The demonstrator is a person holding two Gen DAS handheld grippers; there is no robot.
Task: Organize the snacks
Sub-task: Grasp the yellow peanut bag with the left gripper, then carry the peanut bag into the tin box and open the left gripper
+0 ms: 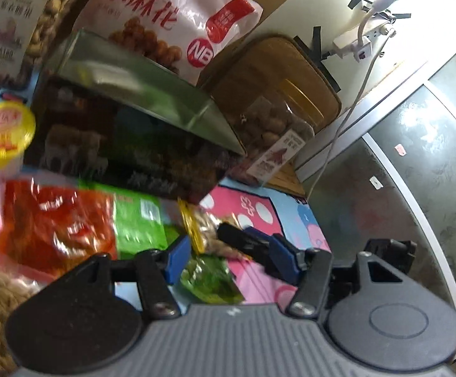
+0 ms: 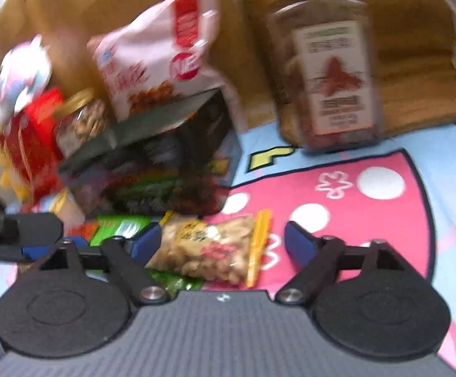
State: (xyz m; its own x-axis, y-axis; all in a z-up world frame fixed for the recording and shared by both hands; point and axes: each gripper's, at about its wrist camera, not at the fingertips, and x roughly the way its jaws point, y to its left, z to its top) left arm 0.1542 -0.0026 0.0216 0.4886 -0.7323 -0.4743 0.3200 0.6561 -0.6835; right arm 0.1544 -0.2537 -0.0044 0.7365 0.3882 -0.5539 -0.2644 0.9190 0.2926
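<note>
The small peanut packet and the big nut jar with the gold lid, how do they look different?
The peanut packet is a soft clear bag lying flat on the mat; the nut jar is rigid and stands upright. The packet has yellow sealed ends; the jar has a gold lid and a paper label. The packet looks smaller. Both show their nuts through clear walls.
</note>
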